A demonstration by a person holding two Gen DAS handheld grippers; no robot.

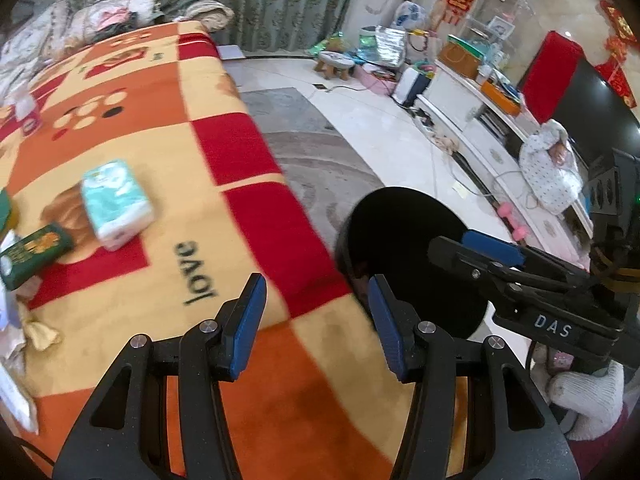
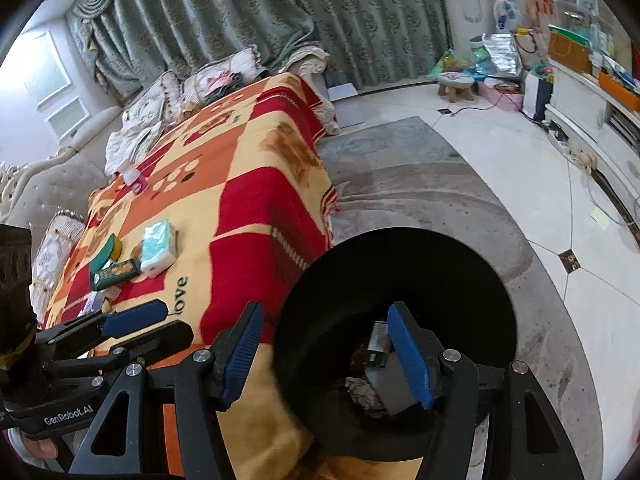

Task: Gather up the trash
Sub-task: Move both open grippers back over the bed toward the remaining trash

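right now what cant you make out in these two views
- Black bin: in the right wrist view the right tool covers part of its contents; the small green label inside is too small to read.
- Same bin in the left wrist view: interior is plain dark, nothing visible.
- Green box on the blanket: print blurred in both views.
- Pale items at the left edge, left wrist view: cut off by the frame.
- Left tool: open, nothing between its pads.

a home living room: sofa (image 2: pixel 60 184), curtains (image 2: pixel 240 20), television (image 1: pixel 592 108).

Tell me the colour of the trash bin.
Black trash bin, clearest in the right wrist view.
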